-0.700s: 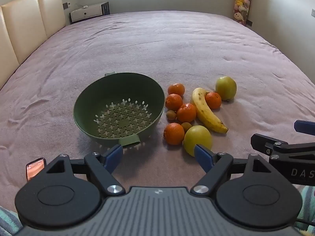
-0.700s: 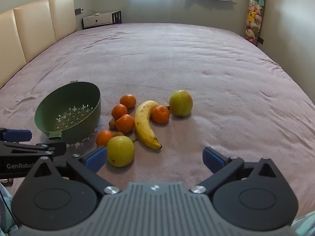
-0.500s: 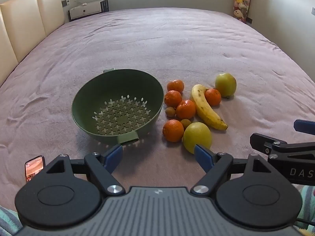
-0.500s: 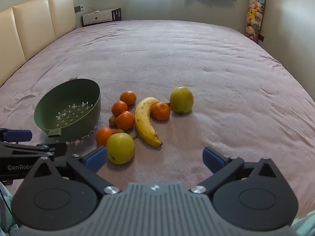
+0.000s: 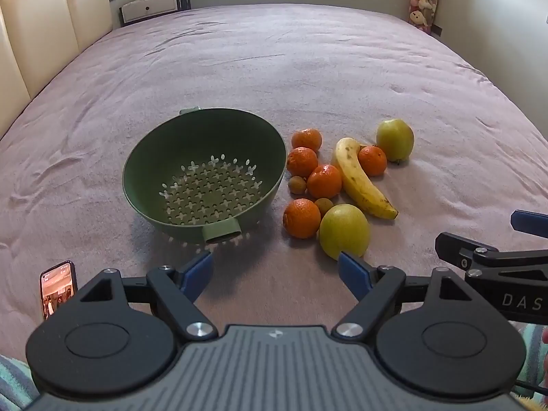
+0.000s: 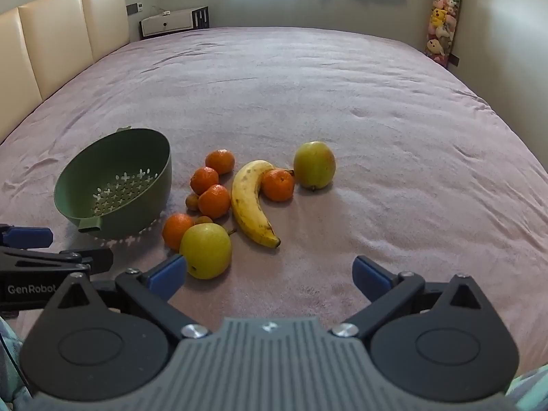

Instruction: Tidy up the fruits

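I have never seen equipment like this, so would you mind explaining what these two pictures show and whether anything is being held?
There is no robot arm: a person holds a two-finger tool in each hand, each with a camera looking along its blue-tipped fingers. One picture is from the left tool, one from the right tool. Both are open and hold nothing. On the pinkish bedspread sit an empty green colander, a banana, five oranges, two yellow-green apples and two small brown fruits. A phone lies nearby.
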The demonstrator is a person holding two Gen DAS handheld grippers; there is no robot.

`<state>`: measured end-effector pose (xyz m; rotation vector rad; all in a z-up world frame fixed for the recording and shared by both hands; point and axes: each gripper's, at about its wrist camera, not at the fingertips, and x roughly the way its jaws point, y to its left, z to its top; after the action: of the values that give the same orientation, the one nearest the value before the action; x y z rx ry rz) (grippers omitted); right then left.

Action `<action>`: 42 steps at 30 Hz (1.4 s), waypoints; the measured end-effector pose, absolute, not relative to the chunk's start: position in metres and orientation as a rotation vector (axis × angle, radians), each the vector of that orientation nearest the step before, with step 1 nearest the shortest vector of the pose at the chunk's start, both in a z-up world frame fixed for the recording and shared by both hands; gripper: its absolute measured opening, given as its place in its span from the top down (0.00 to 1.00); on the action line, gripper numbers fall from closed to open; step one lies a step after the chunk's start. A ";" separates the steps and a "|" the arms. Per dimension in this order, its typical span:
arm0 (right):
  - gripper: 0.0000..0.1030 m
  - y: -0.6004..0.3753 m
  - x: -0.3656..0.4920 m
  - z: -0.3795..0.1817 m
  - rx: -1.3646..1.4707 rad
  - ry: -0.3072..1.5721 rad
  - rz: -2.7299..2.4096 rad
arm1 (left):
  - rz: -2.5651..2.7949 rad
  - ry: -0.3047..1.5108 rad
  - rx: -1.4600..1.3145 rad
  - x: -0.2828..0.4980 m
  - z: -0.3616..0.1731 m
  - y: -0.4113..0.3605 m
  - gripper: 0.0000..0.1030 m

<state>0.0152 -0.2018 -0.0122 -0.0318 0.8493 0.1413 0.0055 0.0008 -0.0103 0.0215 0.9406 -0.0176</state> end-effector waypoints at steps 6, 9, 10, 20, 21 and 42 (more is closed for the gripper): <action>0.04 -0.202 0.016 -0.010 -0.033 0.857 0.138 | -0.019 0.942 0.021 0.006 -0.010 0.001 0.07; 0.04 -0.202 0.016 -0.010 -0.036 0.857 0.138 | -0.020 0.943 0.022 0.005 -0.011 0.000 0.07; 0.04 -0.202 0.016 -0.010 -0.036 0.856 0.138 | -0.019 0.943 0.021 0.006 -0.011 0.000 0.07; 0.04 -0.202 0.016 -0.009 -0.035 0.860 0.136 | -0.019 0.943 0.022 0.005 -0.011 0.000 0.07; 0.04 -0.202 0.016 -0.008 -0.035 0.860 0.136 | -0.019 0.942 0.022 0.005 -0.011 -0.001 0.07; 0.04 -0.202 0.017 -0.010 -0.036 0.864 0.132 | -0.020 0.944 0.022 0.006 -0.010 -0.002 0.07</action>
<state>0.0166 -0.2023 -0.0096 -0.0358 0.8641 0.1317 0.0058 -0.0019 -0.0099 0.0221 0.9441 -0.0205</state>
